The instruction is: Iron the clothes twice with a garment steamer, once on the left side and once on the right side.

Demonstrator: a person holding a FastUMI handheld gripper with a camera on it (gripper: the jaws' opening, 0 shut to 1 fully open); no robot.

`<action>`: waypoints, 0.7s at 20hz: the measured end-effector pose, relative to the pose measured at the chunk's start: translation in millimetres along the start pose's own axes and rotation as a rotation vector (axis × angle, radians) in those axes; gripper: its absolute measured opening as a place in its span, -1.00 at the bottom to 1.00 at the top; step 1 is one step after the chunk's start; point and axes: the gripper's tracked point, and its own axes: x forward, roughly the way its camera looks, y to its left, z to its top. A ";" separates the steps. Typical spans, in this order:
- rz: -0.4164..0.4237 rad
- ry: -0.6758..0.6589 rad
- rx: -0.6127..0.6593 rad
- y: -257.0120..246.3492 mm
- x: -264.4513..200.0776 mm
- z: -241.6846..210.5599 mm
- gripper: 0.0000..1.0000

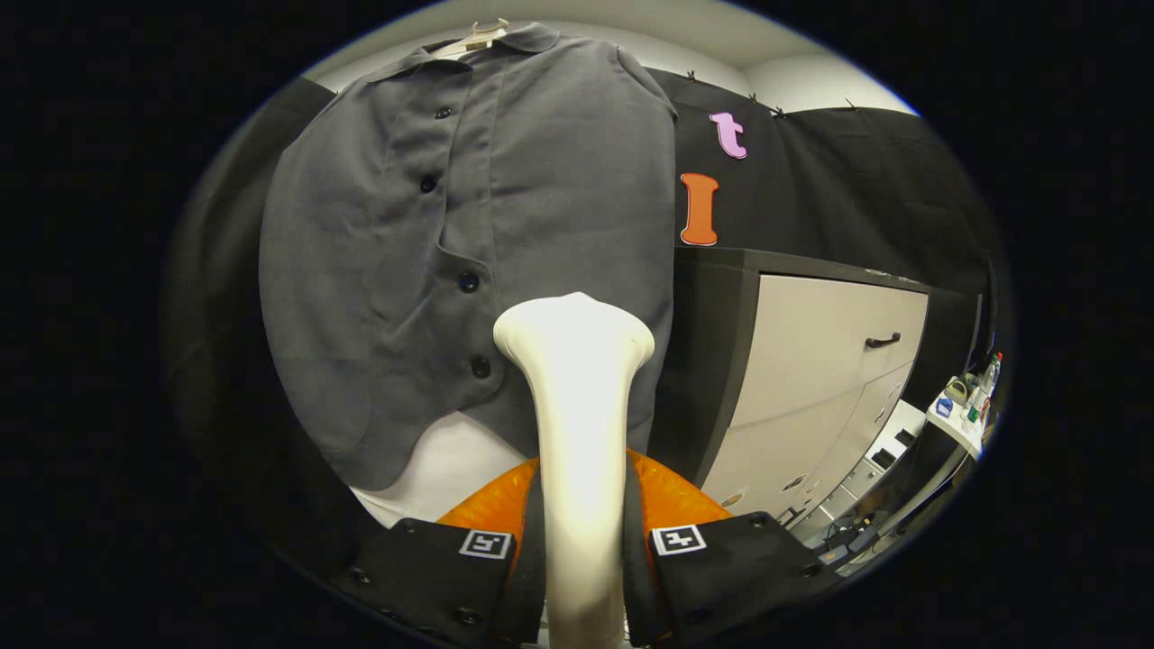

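Fingers [577, 550]: pressed from both sides on the handle of the steamer [577, 433], which is held upright between them.

Steamer head: raised to the lower front of the shirt [469, 252], just to the right of the button row; whether it is touching the cloth cannot be told.

Shirt: hung on a hanger [482, 36] against the booth wall, its front buttoned, its hem curved above a pale surface just beyond the fingers.

Step in hand: judged to be a pass on the panel right of the buttons, with the head low near the hem; which of the two passes this is cannot be told.

Next move: a steady stroke up the panel toward the collar is called for, the head kept flat to the cloth and clear of the buttons [468, 281].

Edges: the shirt's right edge is close beside the head; a little beyond it a dark panel and a cabinet [838, 361] are found, so little sideways room is left there.

Open room: ample cloth is offered above the head and to the left across the button row; the left panel is creased and unobstructed.

Risk: the loose hem may be pushed aside instead of being smoothed.
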 end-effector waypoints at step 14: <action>0.004 -0.138 0.052 8.3 -23.2 76.1 -0.14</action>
